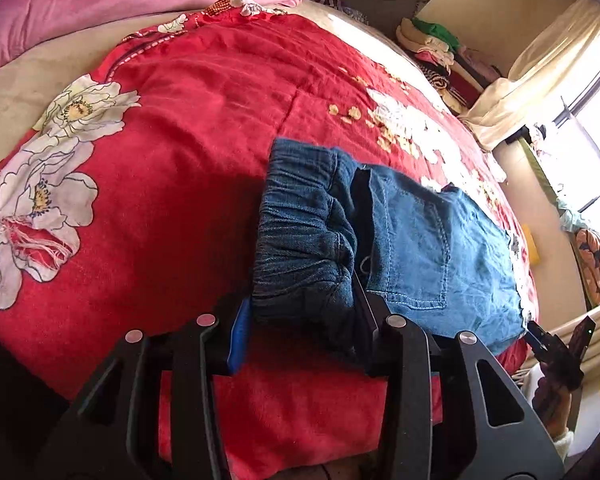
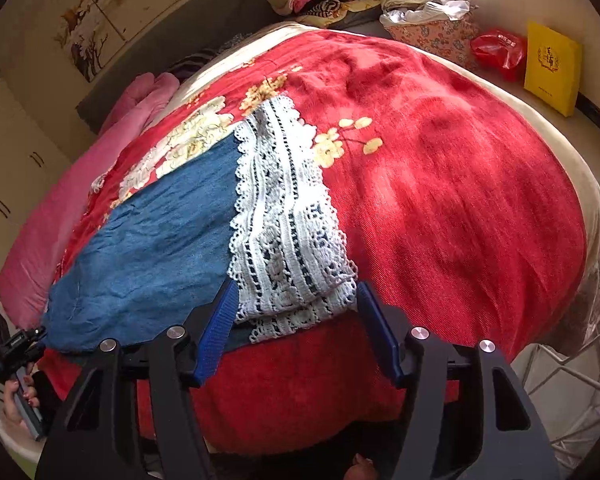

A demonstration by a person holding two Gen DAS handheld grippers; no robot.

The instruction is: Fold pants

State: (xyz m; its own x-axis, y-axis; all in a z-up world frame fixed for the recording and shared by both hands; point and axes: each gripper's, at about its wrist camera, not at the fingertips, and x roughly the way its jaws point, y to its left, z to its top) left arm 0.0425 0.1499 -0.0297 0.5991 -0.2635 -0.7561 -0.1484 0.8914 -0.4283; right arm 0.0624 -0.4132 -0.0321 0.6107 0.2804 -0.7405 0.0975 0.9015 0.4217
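Left tongs, left wrist view: fingers closed in around the gathered elastic waistband of the pants; the blue pad at 9 o'clock touches the bunched denim, while the finger at 3 o'clock is half buried in a fold, so its pad cannot be made out. Pants: blue denim, lying on the red floral blanket of the bed, running from the tongs toward 3 o'clock; back pocket uppermost, far end cut off behind the right tongs, seen small at 4 o'clock, their gap too small to judge here. Pink quilt at 11 o'clock, partly out of frame. Stack of folded clothes at 1 o'clock, items not separable. Window at 3 o'clock washed out by glare.

Right tongs, right wrist view: fingers set fairly wide, one blue pad on each side of the white lace hem of the pants; whether the pads press on the lace I cannot tell. Denim leg spreads from the tongs toward 9 o'clock over the blanket; lower edge hidden behind the tongs' frame. Hand with the left tongs' handle at 8 o'clock, mostly cut off. Floral box at 1 o'clock, holding white crumpled material of unclear kind. Red bag and yellow box beside it, contents not visible.
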